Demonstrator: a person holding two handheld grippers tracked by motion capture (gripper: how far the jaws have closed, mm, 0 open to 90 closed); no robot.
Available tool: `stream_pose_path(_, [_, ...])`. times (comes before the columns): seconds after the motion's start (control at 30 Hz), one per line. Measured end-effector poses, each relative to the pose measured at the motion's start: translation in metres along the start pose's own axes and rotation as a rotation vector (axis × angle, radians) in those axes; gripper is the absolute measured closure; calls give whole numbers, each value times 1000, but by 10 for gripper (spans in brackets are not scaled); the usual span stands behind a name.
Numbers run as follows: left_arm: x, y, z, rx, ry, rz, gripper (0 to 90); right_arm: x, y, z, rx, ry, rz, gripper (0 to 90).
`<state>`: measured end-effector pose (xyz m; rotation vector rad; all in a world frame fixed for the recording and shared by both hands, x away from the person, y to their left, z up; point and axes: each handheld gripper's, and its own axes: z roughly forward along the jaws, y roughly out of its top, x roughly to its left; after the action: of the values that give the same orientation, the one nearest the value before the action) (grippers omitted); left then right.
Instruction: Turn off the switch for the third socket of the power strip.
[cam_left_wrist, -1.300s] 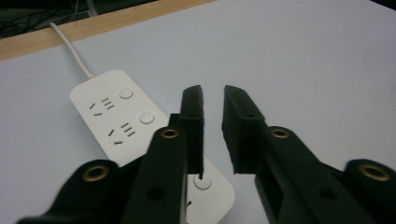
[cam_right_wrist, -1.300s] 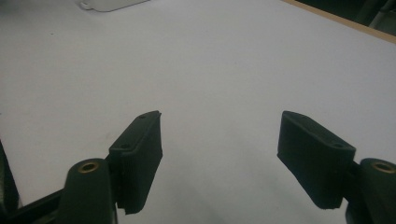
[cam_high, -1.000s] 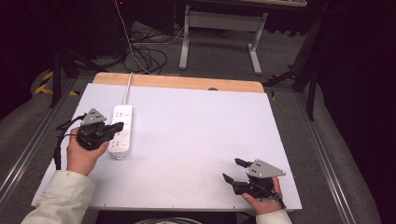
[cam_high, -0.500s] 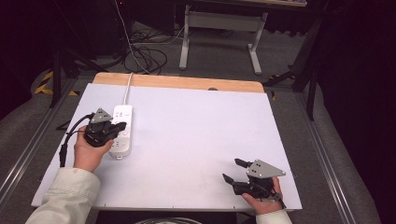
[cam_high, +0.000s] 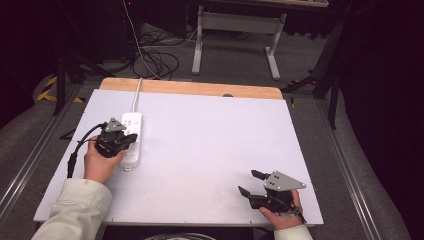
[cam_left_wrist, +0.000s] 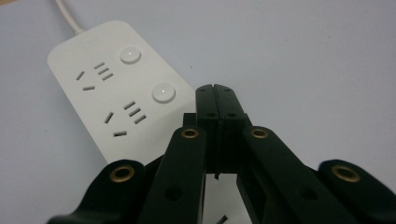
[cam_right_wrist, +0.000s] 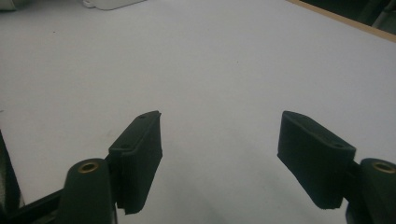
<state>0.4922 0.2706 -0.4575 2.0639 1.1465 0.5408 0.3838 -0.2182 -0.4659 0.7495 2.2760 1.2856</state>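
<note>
White power strip (cam_high: 131, 139) under the left gripper (cam_left_wrist: 216, 91) — jaws pressed together, empty.
Nothing looks plugged or moved yet; right gripper (cam_high: 249, 182) rests agape, well apart.

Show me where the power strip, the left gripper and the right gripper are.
power strip (cam_left_wrist: 116, 107), left gripper view, white top face.
left gripper (cam_left_wrist: 215, 95), left gripper view, closed tips.
right gripper (cam_high: 251, 182), high view, gap between tips.

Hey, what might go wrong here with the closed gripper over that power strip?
The left gripper is shut, its tip just past a round button on the power strip; a small slip may press the wrong button. Pushing sideways might slide the strip, since the right gripper is open and far away.
</note>
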Motion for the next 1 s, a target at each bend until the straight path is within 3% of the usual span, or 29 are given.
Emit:
stream_pose_path(0.47, [-1,-1,2,30,54,27,899,0,0,0,1,2,1,310])
stream_pose_path(0.7, [0,-2,3,34,43,29,899,0,0,0,1,3,2,310])
stream_pose_path(1.0, [1,-3,4,36,24,0,900,0,0,1,-2,6,5,309])
